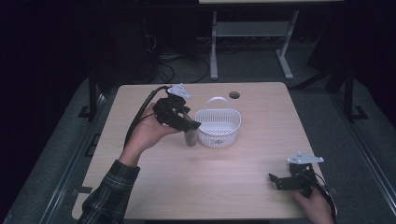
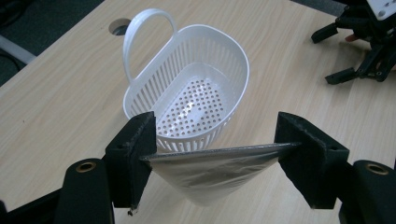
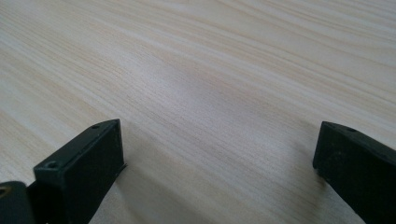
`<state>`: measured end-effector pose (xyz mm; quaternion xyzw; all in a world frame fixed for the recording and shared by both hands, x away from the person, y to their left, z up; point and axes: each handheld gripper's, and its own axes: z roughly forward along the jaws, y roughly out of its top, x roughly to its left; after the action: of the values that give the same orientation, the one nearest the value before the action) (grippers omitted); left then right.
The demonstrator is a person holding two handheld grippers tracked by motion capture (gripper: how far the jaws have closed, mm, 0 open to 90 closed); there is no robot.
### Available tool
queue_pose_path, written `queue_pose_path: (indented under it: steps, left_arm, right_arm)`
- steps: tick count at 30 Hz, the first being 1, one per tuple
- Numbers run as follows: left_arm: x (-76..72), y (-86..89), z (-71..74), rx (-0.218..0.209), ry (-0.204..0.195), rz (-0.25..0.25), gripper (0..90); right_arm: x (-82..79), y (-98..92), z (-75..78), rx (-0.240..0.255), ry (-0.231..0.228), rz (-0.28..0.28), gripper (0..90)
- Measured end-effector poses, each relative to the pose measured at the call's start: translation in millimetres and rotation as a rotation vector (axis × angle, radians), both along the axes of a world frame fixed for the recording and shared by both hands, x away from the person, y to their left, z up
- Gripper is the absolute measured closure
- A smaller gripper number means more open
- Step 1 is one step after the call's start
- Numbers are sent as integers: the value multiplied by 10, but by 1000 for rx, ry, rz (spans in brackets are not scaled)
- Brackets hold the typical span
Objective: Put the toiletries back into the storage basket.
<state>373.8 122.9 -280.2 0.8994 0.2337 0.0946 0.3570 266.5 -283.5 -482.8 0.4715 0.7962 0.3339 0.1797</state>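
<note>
pale wooden table (image 1: pixel 224 182), metal-legged stand (image 1: pixel 252 32) on the floor beyond

Left tool (image 2: pixel 215 154) grips clear pouch (image 2: pixel 210 170) beside white basket (image 2: pixel 187 88)

1. The left gripper (image 1: pixel 180 117) was black, topped by a grey three-cornered plate, with a black cable trailing behind it.
2. Its jaws were blocky, with brass-ringed holes below the pads (image 2: pixel 133 154).
3. The sleeve (image 1: pixel 109 193) behind it looked plaid, perhaps green.
4. The right gripper (image 1: pixel 285 179) matched, plate above.
</note>
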Motion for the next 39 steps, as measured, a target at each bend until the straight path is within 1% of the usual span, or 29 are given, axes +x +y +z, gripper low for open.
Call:
queue_pose_path:
  steps: [4,12,13,17,22,23,26,27,28,39]
  left_arm:
    - [10,-9,47,4,-2,-1,301]
    - [31,-44,134,-15,-5,-3,301]
    - [35,-45,144,-10,-7,-5,301]
    - [57,-65,184,-15,-6,-6,301]
    - [86,-80,233,-31,-8,-7,301]
    - [90,-86,243,-40,-6,-1,301]
    - [110,-92,268,-39,-7,-5,301]
    - [113,-98,273,-46,-6,-2,301]
    - [124,-99,283,-38,-8,-6,301]
    - [187,-152,350,-44,-16,1,301]
  right_arm:
    - [0,0,0,0,0,0,13]
    - [0,0,0,0,0,0,13]
    - [0,0,1,0,0,0,13]
    - [0,0,1,0,0,0,13]
    - [0,0,0,0,-1,-1,13]
    - [0,0,0,0,-1,-1,13]
    - [0,0,0,0,-1,-1,13]
    - [0,0,0,0,-1,-1,13]
    - [0,0,0,0,-1,-1,13]
    - [0,0,0,0,0,-1,13]
